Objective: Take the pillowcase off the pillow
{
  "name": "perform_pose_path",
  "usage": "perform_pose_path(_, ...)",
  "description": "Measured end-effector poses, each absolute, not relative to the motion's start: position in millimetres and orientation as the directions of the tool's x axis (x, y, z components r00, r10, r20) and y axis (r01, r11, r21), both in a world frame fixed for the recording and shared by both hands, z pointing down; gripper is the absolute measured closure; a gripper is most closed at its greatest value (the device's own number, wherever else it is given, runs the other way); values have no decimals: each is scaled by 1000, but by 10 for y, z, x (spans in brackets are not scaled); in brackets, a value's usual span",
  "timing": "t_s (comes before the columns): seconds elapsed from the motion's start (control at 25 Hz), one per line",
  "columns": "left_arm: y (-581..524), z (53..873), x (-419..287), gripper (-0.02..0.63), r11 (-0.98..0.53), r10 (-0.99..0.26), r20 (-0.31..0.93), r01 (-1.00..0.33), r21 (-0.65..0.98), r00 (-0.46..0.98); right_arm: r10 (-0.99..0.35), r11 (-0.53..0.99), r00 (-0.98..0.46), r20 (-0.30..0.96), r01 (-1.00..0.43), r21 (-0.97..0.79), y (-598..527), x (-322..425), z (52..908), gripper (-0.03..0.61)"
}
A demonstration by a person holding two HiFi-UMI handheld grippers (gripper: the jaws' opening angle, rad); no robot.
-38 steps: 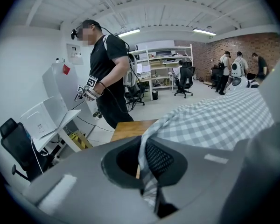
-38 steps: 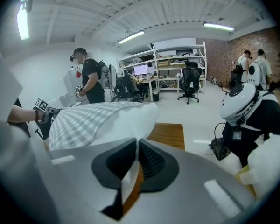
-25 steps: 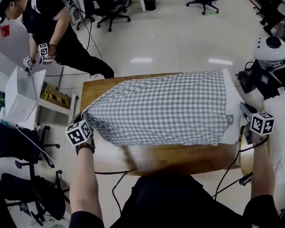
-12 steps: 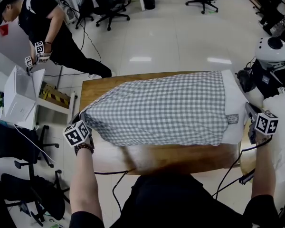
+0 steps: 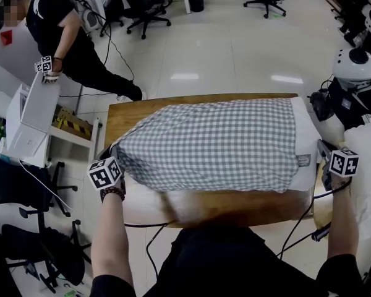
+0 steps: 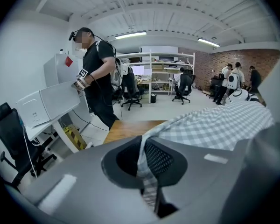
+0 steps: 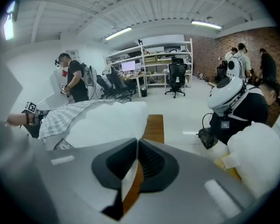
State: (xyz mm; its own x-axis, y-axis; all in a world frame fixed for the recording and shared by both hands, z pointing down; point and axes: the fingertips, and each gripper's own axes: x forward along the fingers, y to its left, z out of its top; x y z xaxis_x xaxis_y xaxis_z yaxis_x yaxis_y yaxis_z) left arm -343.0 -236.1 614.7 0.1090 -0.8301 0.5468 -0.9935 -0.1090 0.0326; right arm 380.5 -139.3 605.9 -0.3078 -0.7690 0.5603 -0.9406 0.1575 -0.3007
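- Pillowcase (image 5: 210, 144), grey-and-white check, lies across the middle of the wooden table (image 5: 235, 206) and covers most of the pillow (image 5: 305, 129).
- Pillow's bare white end sticks out of the case at 3 o'clock, with a small label (image 5: 304, 160) on it just beside the case's hem.
- Left gripper (image 6: 142, 146) is at 8 o'clock in the head view. Its jaws are pinched together on the case's corner, and checked cloth runs between them.
- Right gripper (image 7: 136, 146) is at 4 o'clock. Its jaws are clamped on a fold of the pillow's white edge.
- Arms reach out from 6 o'clock, one to each end of the pillow.
- Person (image 5: 68, 36) at 10 o'clock bends over a white box (image 5: 28, 122).
- White robot (image 5: 354, 67) stands at 2 o'clock, off the table.
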Motion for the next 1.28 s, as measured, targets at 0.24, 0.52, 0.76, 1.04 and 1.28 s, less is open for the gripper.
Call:
perform_pose_path(0.24,-2333,6349,-3266,607,-218,-782,583,-973,75,220,-741,191,-300,601,-952,-239,-1442,3623,6207,563)
perform_pose_path(0.52,-2317,6404,-2977,533,-377,-713,603,-921,98,356,-719,238,-254,647,-965,-115,-1501,3569,6189,543)
perform_pose_path(0.76,-2258,6191,-2623,372,-607,-644,602,-794,-28,471,-730,396,-283,622,-917,48,-1523,3505,5854,469)
perform_pose_path(1.04,-2052,6107,-2173,259,-878,-421,732,-442,-182,536,-636,690,-382,671,-671,272,-1480,3162,5614,304)
perform_pose_path(1.28,-1832,6302,-2122,178,-970,-214,884,-195,-144,415,-468,852,-293,834,-402,336,-1314,3081,5980,189)
